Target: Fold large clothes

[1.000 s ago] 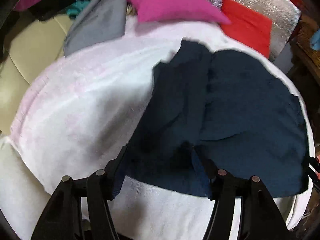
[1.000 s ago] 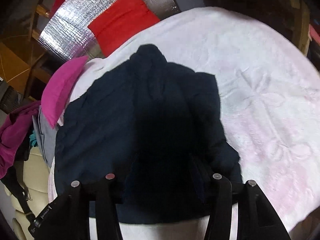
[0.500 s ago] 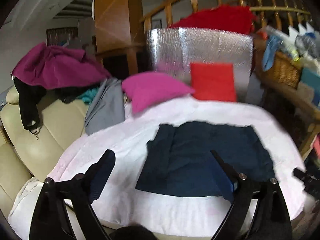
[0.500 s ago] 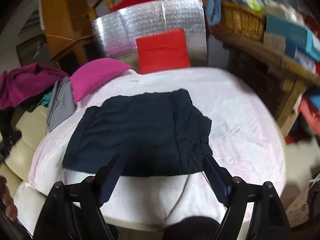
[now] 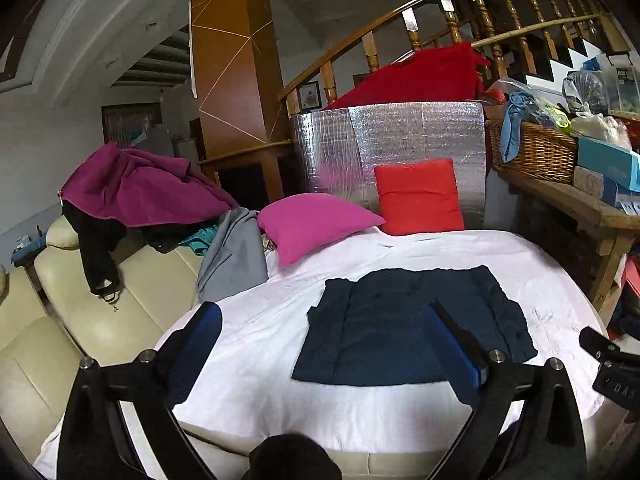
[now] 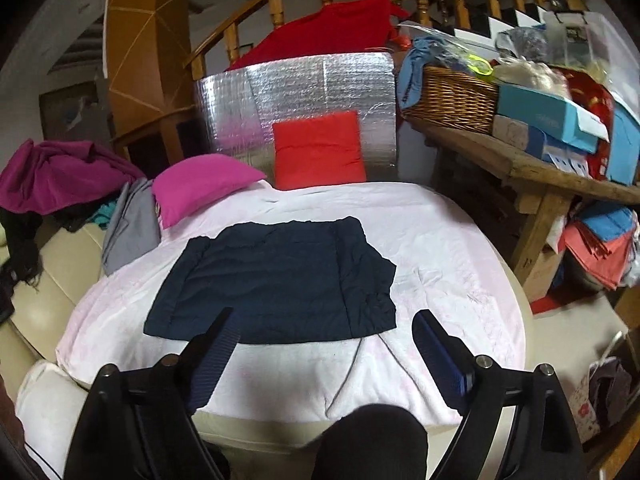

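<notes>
A dark navy garment (image 5: 412, 328) lies folded flat in a rough rectangle on the pale pink blanket (image 5: 260, 344); it also shows in the right wrist view (image 6: 276, 280). My left gripper (image 5: 320, 316) is open and empty, held back above the blanket's near edge. My right gripper (image 6: 324, 320) is open and empty, also held back from the garment's near edge. Part of the right gripper (image 5: 608, 360) shows at the right edge of the left wrist view.
A magenta pillow (image 5: 316, 220) and a red pillow (image 5: 418, 196) lie at the blanket's far side before a silver foil panel (image 5: 388, 140). Grey cloth (image 5: 236, 252) and purple clothes (image 5: 136, 188) lie on the cream sofa (image 5: 100, 320) at left. A cluttered wooden bench (image 6: 532, 168) stands at right.
Both grippers let go of the navy garment, opened, and pulled back and up. The garment now lies flat on the blanket.
</notes>
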Demonstrator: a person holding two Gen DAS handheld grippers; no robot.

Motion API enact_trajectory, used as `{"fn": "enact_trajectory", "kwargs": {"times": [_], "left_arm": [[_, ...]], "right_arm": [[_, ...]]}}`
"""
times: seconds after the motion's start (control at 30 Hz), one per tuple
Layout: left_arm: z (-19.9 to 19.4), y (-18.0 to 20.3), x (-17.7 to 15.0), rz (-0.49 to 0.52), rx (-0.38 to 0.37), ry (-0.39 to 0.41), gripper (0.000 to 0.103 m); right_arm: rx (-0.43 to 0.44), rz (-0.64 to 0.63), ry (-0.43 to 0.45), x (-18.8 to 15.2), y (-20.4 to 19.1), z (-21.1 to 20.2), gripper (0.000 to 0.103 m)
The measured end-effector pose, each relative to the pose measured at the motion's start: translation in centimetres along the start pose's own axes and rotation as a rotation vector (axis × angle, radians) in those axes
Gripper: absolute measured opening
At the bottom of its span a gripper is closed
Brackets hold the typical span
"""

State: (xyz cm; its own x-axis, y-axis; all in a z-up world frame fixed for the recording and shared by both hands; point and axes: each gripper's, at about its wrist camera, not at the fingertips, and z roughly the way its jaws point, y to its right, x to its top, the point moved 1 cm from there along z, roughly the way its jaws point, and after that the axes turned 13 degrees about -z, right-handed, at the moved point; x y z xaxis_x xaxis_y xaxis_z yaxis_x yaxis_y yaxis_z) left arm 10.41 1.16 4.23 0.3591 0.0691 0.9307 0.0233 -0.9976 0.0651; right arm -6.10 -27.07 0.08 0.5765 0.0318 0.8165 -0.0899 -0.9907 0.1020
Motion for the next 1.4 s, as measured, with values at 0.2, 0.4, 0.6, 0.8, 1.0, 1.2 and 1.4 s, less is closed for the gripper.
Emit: {"fn": "enact_trajectory", "kwargs": {"times": [0.2,0.4,0.6,0.8,1.0,1.2,1.4], "left_arm": [[-1.4,0.9,-0.9,0.035,0.017,-0.002,0.1],[-1.8,1.3,-1.3,0.049,0.016,-0.01,0.1],[-1.6,1.0,-1.4,0.041,0.017,-0.033,0.1],[-1.3,0.5,-1.5,0.034,0.026,-0.04,0.1],[-1.2,0.2,-1.4,0.025,0.03,-0.04,0.1],[-1.2,0.1,-1.4,0.024,0.034,-0.036,0.1],[-1.1,0.0,-1.4,0.019,0.036,-0.04,0.1]], "right_arm": [[-0.002,-0.007,0.019,-0.2,-0.2,-1.7,0.09],[-0.004,-0.009,0.019,-0.3,-0.8,-1.8,0.09],[0.01,-0.002,-0.009,-0.6,-1.1,-0.7,0.09],[0.024,0.003,-0.04,-1.0,-1.3,0.4,0.09],[0.028,0.006,-0.052,-1.2,-1.6,0.7,0.09],[0.032,0.003,-0.054,-1.2,-1.6,0.8,0.09],[0.032,0.0,-0.056,-1.2,-1.6,1.0,0.09]]}}
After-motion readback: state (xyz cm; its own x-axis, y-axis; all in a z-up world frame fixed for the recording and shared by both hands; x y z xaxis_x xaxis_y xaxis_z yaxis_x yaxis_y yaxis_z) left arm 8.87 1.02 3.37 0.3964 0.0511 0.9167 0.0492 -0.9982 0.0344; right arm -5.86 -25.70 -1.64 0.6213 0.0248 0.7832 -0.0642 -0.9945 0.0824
